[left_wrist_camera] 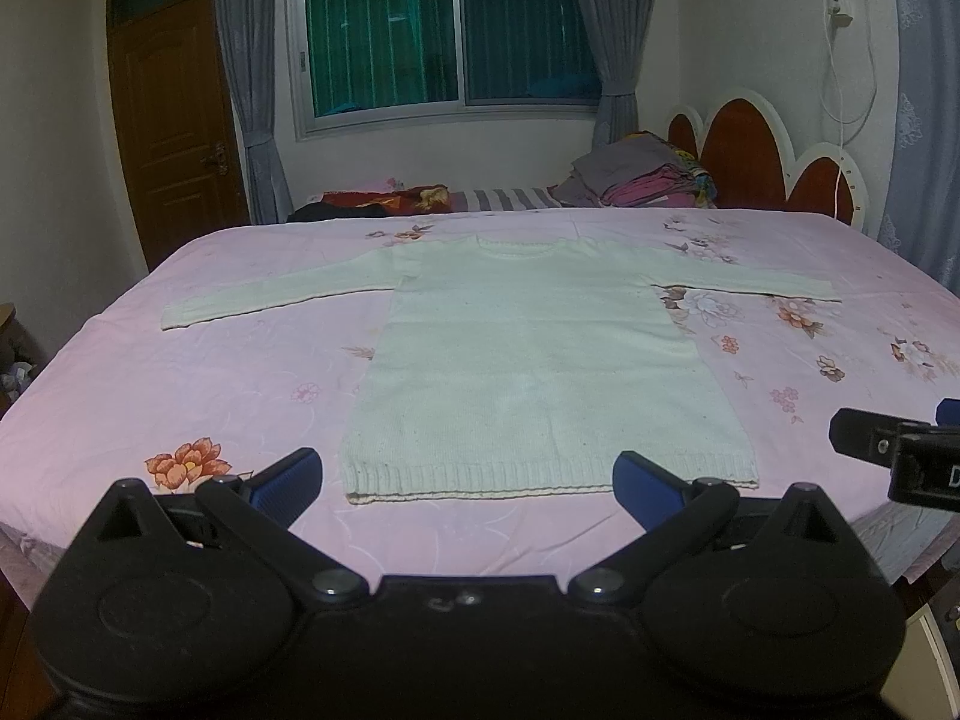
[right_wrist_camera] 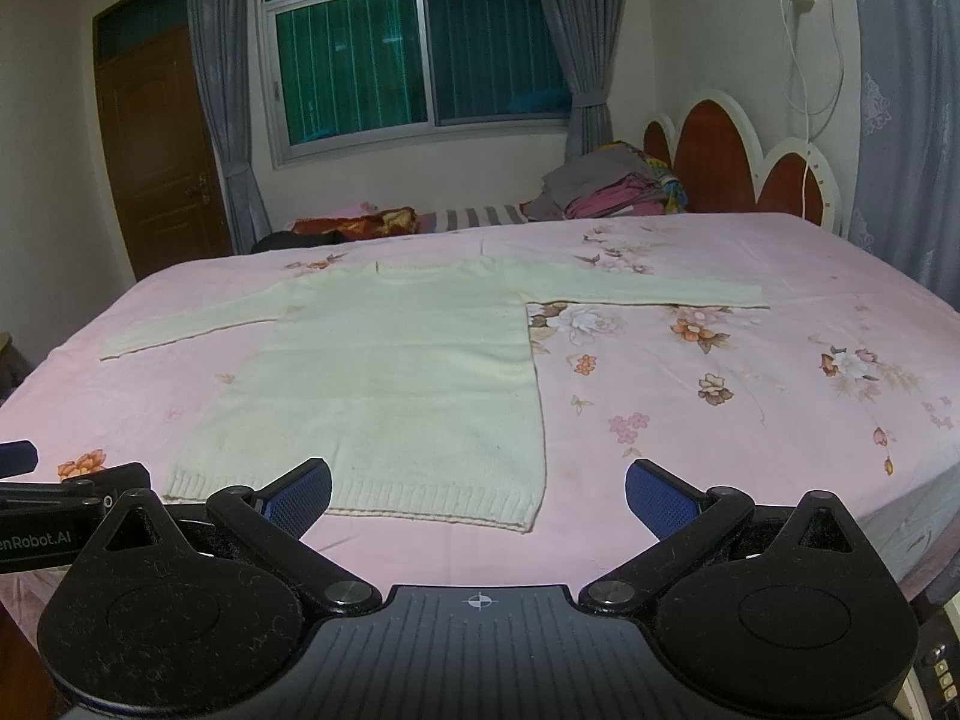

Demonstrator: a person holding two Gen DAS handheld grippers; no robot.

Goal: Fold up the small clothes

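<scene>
I hold my left gripper (left_wrist_camera: 468,483) and right gripper (right_wrist_camera: 477,495) spread wide, empty, just short of the flat white sweater's (left_wrist_camera: 528,360) hem; folding hasn't begun, so I'd grasp a sleeve next.

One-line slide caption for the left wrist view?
Open left gripper hovers before a cream sweater spread flat on a pink floral bedsheet.

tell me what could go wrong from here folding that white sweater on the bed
1. The sweater lies flat on a soft pink bedsheet; a low pinch could catch the sheet too and drag it into the fold.
2. Both sleeves spread far out while the left gripper and right gripper hover open by the hem, so a reach may leave the sleeves uneven.
3. The hem lies near the bed's front edge, so a pull could slide it off.
</scene>
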